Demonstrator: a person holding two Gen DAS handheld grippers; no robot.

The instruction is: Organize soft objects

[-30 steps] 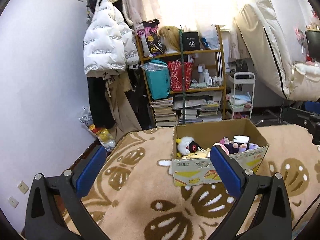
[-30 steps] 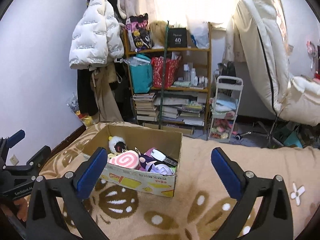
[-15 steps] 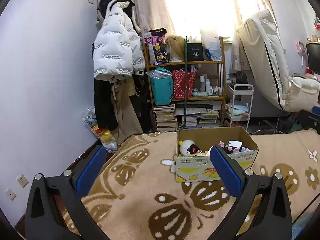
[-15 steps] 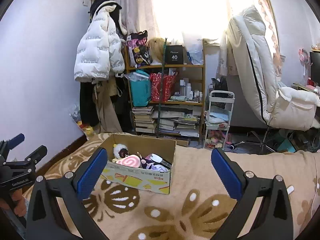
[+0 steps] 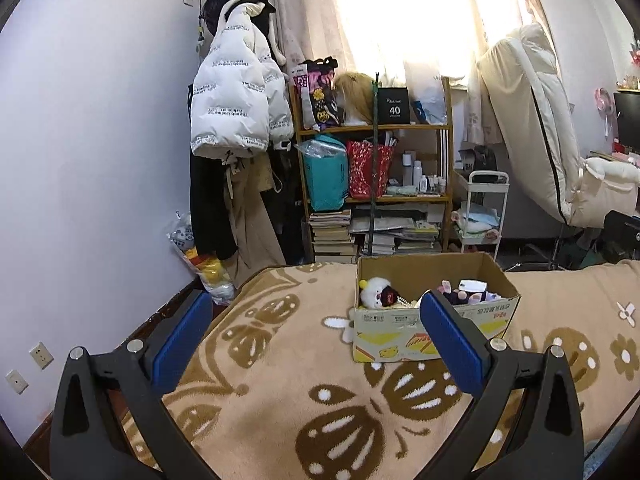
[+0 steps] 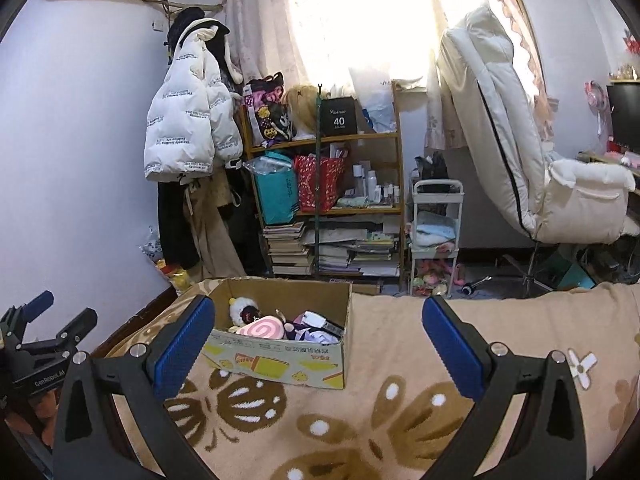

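Observation:
A cardboard box [image 5: 432, 330] sits on a tan blanket with brown patterns [image 5: 300, 380]; it also shows in the right wrist view [image 6: 280, 360]. It holds soft toys: a white plush with a dark face [image 5: 376, 294], a pink swirl cushion [image 6: 262, 326] and purple items [image 5: 460, 294]. My left gripper [image 5: 316, 332] is open and empty, held well back from the box. My right gripper [image 6: 318, 338] is open and empty, also back from the box. The left gripper shows at the left edge of the right wrist view [image 6: 36, 340].
A wooden shelf [image 5: 376, 184] with bags and books stands behind the bed. A white puffer jacket [image 5: 236, 108] hangs on the wall. A white rolling cart [image 6: 436, 236] and a cream reclining chair [image 6: 520, 140] stand to the right.
Both grippers have pulled back and risen away from the box, which now looks smaller and farther. Both stay open and empty.

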